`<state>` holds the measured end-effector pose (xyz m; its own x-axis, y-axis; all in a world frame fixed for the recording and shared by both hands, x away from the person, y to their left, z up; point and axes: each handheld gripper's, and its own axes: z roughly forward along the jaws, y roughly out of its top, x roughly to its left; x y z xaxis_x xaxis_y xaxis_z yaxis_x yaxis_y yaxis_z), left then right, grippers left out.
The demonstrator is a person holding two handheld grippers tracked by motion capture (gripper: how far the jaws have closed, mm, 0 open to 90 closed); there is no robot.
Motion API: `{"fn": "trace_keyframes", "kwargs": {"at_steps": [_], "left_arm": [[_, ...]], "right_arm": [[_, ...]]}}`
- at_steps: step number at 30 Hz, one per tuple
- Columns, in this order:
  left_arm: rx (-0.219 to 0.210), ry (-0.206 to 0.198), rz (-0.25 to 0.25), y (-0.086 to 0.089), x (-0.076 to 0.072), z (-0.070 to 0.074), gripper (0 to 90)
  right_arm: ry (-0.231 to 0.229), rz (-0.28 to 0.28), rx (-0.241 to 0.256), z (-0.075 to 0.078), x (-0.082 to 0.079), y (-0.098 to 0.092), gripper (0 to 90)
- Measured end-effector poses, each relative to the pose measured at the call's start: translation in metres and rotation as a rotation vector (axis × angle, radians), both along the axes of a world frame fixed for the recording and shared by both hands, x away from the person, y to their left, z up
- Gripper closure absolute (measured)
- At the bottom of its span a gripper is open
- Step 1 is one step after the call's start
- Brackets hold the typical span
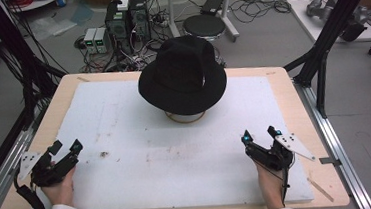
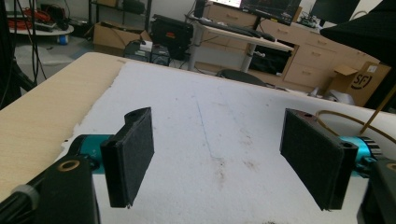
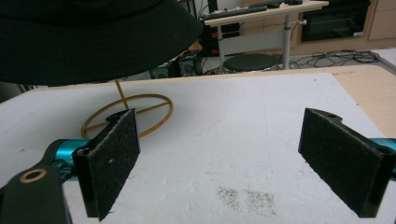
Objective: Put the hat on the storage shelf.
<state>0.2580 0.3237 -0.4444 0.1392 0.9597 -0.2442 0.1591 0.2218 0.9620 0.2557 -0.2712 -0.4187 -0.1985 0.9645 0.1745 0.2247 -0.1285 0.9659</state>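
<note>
**Both claws spread and empty, black hat on its stand up the board**

The left gripper sits low at the near-left corner of the white foam board, about eight o'clock from the board's middle, its jaws spread wide with nothing between them. In the left gripper view bare, stained foam shows through the gap between the two black pads. The right gripper rests at the near-right, about four o'clock, jaws likewise apart and holding nothing; in the right gripper view the gap frames the board and a patch of brown specks.

The black brimmed hat stands at twelve o'clock on the board, perched on a thin wire stand whose yellowish ring base lies flat on the foam. From the left gripper the hat is up at about one o'clock, well apart; from the right gripper it lies at about eleven o'clock, also well apart. In the right gripper view the hat's brim hangs over the upper left, with the stand's ring just beyond the left jaw. Neither claw touches hat or stand.

The board lies on a pale wooden table.
</note>
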Motion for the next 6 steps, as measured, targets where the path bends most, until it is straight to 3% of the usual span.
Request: {"fn": "trace_keyframes", "kwargs": {"at_steps": [6], "left_arm": [[0.003,-0.001,0.001,0.0001,0.0001,0.0002,26.2]], "right_arm": [[0.000,0.002,0.003,0.0001,0.0003,-0.0005,11.8]]}}
